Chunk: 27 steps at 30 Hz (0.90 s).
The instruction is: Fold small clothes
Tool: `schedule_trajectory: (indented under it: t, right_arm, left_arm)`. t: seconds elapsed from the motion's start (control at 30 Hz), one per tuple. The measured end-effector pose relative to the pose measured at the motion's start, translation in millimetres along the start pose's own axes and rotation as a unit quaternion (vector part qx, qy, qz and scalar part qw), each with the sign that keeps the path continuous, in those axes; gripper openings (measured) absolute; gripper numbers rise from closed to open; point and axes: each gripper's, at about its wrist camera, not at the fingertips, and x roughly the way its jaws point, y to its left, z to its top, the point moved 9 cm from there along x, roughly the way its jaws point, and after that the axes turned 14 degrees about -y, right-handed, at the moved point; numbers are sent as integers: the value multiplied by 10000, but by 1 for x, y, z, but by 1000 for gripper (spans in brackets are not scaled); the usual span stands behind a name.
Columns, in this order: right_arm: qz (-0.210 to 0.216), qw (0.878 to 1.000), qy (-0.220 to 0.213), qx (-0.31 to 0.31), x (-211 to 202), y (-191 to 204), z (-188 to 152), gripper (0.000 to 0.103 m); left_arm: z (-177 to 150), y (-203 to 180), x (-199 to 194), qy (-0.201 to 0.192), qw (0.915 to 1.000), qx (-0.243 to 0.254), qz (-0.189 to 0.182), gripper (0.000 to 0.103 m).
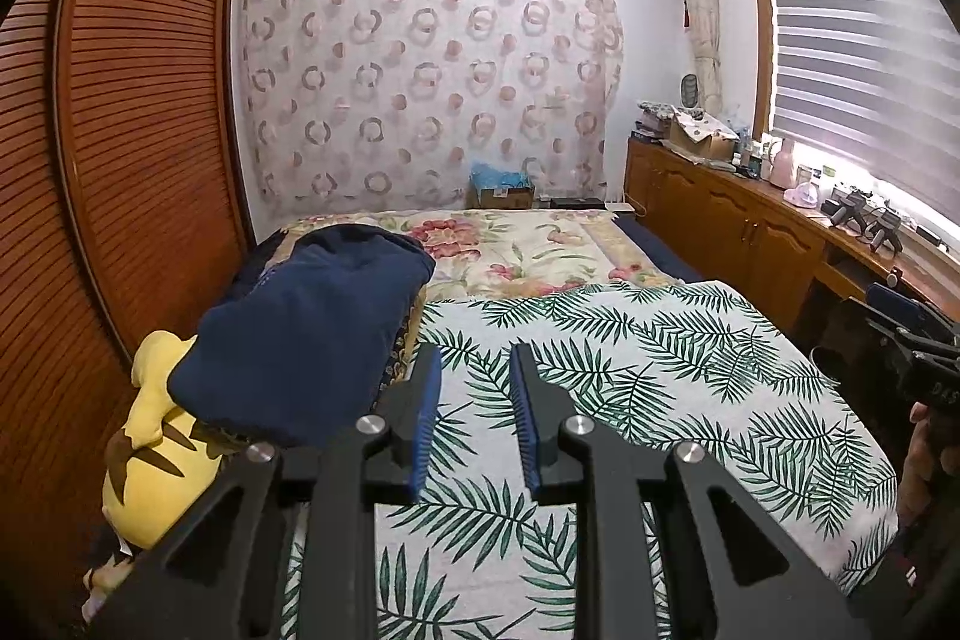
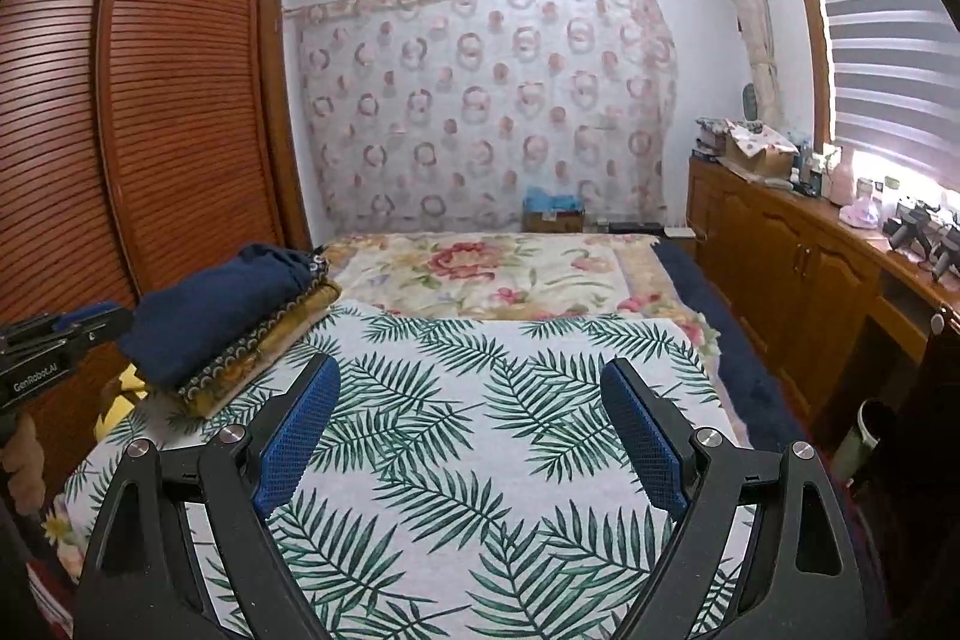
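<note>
A folded dark blue garment [image 1: 300, 334] lies on top of a patterned yellow folded cloth [image 2: 264, 346] at the left side of the bed; it also shows in the right wrist view [image 2: 210, 310]. My left gripper [image 1: 474, 364] is open with a narrow gap and empty, above the palm-leaf sheet [image 1: 630, 370], just right of the stack. My right gripper [image 2: 471, 400] is wide open and empty above the same sheet [image 2: 468, 430]. The left gripper's body shows at the left edge of the right wrist view [image 2: 54, 346].
A yellow plush toy [image 1: 150, 436] lies left of the stack. A floral blanket [image 1: 516, 250] covers the far bed. A slatted wooden wardrobe [image 1: 138, 130] stands on the left, a wooden cabinet [image 1: 732, 214] with clutter on the right under the window.
</note>
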Motion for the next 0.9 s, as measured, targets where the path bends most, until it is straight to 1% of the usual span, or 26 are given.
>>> schedule_trajectory:
  t: [0.9]
  right_arm:
    - [10,10000,3,-11,1,0,-2,90]
  left_arm:
    - [7,-4,-9,-54,10000,50,9,22]
